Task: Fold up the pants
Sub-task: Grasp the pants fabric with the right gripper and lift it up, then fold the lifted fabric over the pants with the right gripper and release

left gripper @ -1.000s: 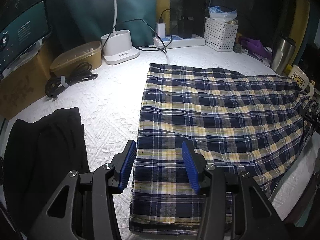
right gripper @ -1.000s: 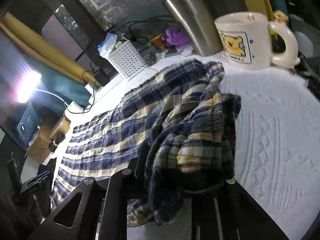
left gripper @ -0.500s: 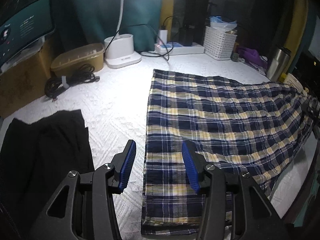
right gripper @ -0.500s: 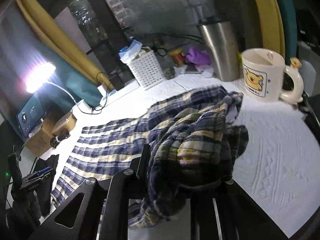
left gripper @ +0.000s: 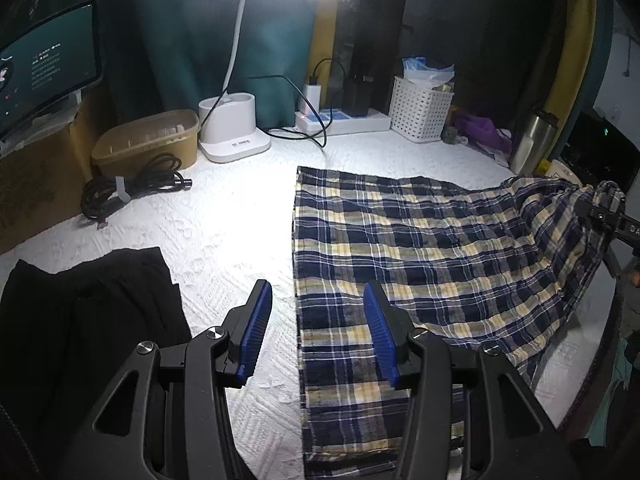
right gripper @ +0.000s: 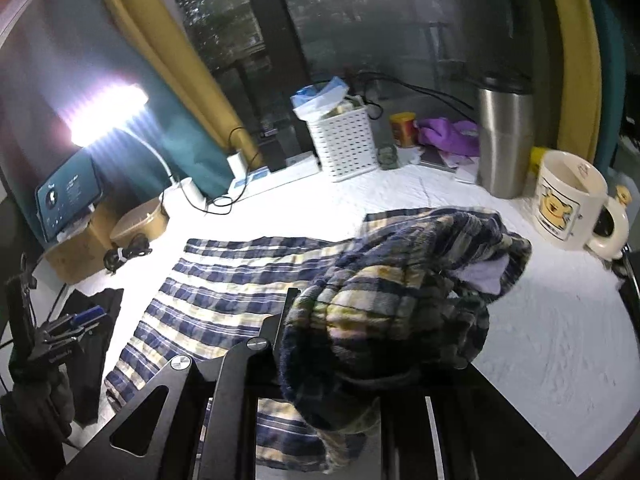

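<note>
We saw the plaid pants [left gripper: 420,248] spread across the white textured tabletop [left gripper: 232,232], their leg hems lying toward the black garment [left gripper: 80,320] and their waist end lifted off the surface on the side of the steel tumbler [left gripper: 532,144]. Taking the pants as our landmark, the right gripper [right gripper: 380,332] was at that raised waist end, its jaws pinched tight on a thick bunch of the plaid cloth, which spilled over and hid both fingers in the right wrist view; in the left wrist view the same gripper showed as a dark shape at the far edge of the pants with the fabric draped from it. The left gripper [left gripper: 316,332] hovered over the hem edge of the pants, its blue pads [left gripper: 256,328] standing apart with nothing between them, one pad above bare tabletop and the other above the plaid. Beyond the pants stood a white lattice basket [left gripper: 420,114] and a lamp base [left gripper: 232,128], and just past the lifted waist end sat a cream bear mug [right gripper: 568,200] beside the tumbler.
</note>
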Tool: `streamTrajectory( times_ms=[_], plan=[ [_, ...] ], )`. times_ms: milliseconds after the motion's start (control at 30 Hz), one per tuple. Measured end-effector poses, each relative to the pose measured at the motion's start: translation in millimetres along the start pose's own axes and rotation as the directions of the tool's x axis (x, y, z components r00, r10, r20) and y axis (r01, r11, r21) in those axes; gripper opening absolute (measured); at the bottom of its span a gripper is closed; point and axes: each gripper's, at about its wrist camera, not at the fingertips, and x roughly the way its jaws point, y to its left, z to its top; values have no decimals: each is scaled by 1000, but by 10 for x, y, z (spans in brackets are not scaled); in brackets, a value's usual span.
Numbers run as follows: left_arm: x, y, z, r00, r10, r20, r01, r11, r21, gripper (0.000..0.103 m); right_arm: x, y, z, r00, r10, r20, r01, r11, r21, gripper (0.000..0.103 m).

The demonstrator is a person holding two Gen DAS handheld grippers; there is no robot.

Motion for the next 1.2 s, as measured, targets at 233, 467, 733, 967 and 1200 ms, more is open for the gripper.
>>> streamTrajectory(
  times_ms=[233,467,733,967,1200],
  plan=[
    [-60,263,11,1000,-8,25,9,999,-45,47,179,385,35,999,20,-30,-22,998,-55,19],
    [-111,475,-15,999,-11,39,13,998,-54,47,486,861,1,995,25,-98,-39,989,-144,19],
    [-143,809,-74,999,9,45,-5,995,-96,47,886,1377,-198,978,15,-207,-70,962,-263,19],
    [-202,1023,-138,998,15,56,-8,991,-134,47,1137,1824,-382,960,-4,-278,-105,921,-376,19],
    [-282,1104,-206,998,22,56,-14,990,-142,47,1256,2015,-485,951,-49,-305,-93,896,-434,19]
  ],
)
